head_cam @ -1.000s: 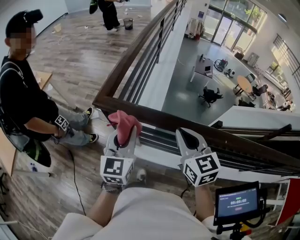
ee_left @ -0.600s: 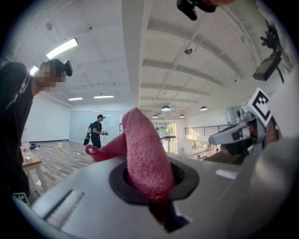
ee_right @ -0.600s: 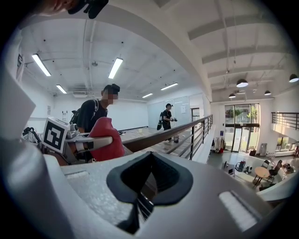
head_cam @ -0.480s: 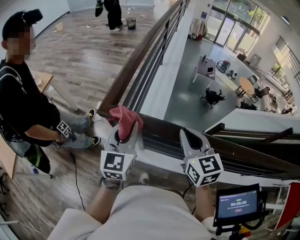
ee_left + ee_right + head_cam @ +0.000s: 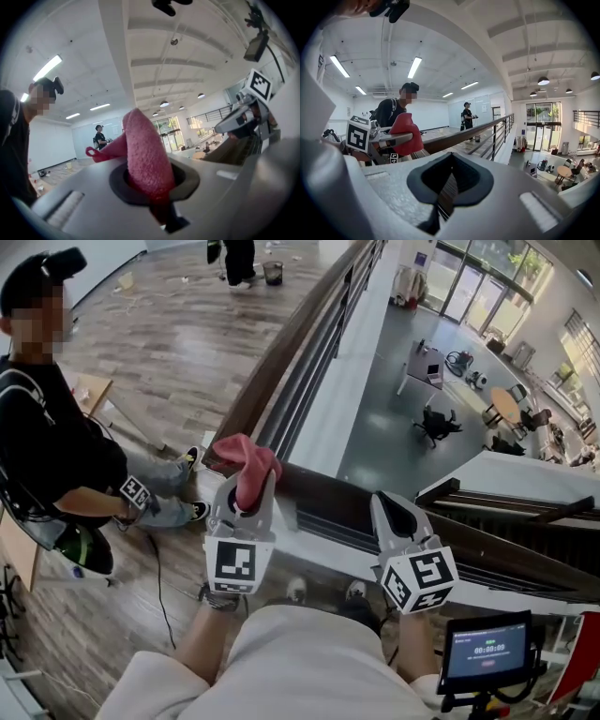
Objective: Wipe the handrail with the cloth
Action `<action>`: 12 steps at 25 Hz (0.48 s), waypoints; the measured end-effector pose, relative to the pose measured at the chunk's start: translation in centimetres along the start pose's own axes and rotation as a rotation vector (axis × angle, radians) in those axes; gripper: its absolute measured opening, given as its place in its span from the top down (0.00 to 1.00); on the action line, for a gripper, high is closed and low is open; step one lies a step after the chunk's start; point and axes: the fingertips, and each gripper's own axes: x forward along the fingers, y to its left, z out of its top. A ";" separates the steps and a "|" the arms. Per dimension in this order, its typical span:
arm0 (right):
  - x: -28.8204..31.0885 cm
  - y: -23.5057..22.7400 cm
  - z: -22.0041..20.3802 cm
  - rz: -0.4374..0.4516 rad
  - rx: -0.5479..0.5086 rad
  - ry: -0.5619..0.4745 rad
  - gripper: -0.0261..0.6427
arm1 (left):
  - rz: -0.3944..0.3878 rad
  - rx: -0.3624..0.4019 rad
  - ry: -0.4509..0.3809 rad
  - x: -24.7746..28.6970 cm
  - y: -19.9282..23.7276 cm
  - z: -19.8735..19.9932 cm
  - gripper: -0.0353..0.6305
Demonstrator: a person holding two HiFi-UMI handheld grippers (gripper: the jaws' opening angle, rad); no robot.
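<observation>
The wooden floor (image 5: 169, 343) carries a black cable (image 5: 156, 577) and, seemingly, paper scraps (image 5: 127, 282).

The cloth (image 5: 246, 465) is deep pink, and the handrail (image 5: 281, 352) is dark brown. The left gripper (image 5: 246, 491) and the right gripper (image 5: 394, 512) are both pale grey with black jaw linings, each patterned with black-and-white squares at its back. The floor (image 5: 178, 343) shows grey-brown wood grain.

1. The cloth (image 5: 246, 463) sits in the left gripper (image 5: 242, 498), at the handrail (image 5: 292, 334) corner.
2. The right gripper (image 5: 392, 512) lies to its right, near side of the handrail.
3. A seated person (image 5: 52, 442) is at far left.
</observation>
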 end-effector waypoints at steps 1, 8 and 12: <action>0.1 0.1 0.0 0.008 -0.005 0.004 0.96 | 0.009 0.024 0.001 0.1 0.2 0.1 0.88; 1.0 1.6 -1.4 0.024 -0.019 0.006 0.96 | 0.019 0.164 0.043 -0.3 1.0 -3.0 0.88; 1.0 1.7 -2.1 0.032 -0.017 0.027 0.96 | -0.006 0.275 0.061 0.4 0.2 -2.4 0.88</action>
